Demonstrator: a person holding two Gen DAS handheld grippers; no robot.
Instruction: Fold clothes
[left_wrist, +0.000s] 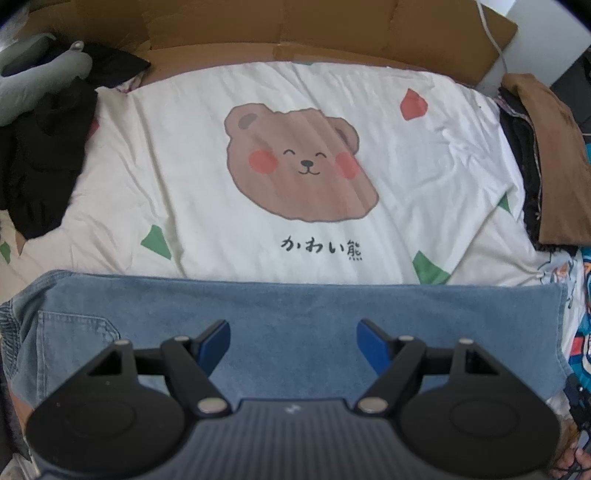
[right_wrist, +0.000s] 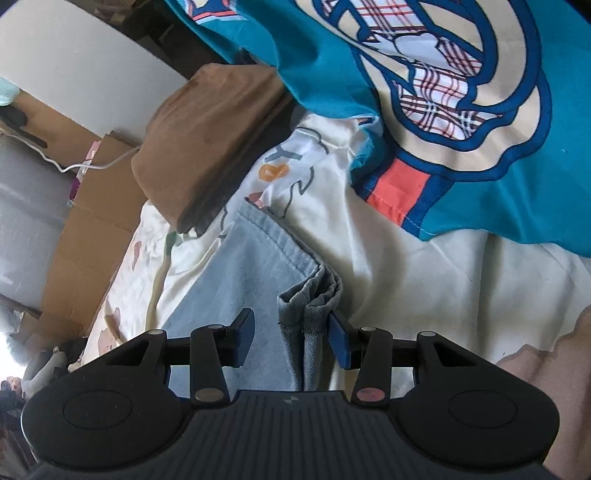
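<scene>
Left gripper (left_wrist: 293, 345) jaws wide apart over the folded jeans (left_wrist: 295, 314), nothing between them; jeans flat across the near edge of the bear sheet (left_wrist: 424, 166), their far fold running from 9 to 3 o'clock just ahead of the fingertips, pocket at 9 o'clock. Right gripper (right_wrist: 291, 341) jaws also apart, straddling the jeans' bunched corner (right_wrist: 314, 306) without clamping, the 3 o'clock pad (right_wrist: 341, 345) touching or just beside that fold, flat denim under the 9 o'clock one. Brown folded garment (right_wrist: 207, 147) at 11 o'clock, teal printed cloth (right_wrist: 461, 110) from 12 to 2 o'clock, black clothes (left_wrist: 44, 158) at 9 o'clock in the left view.
</scene>
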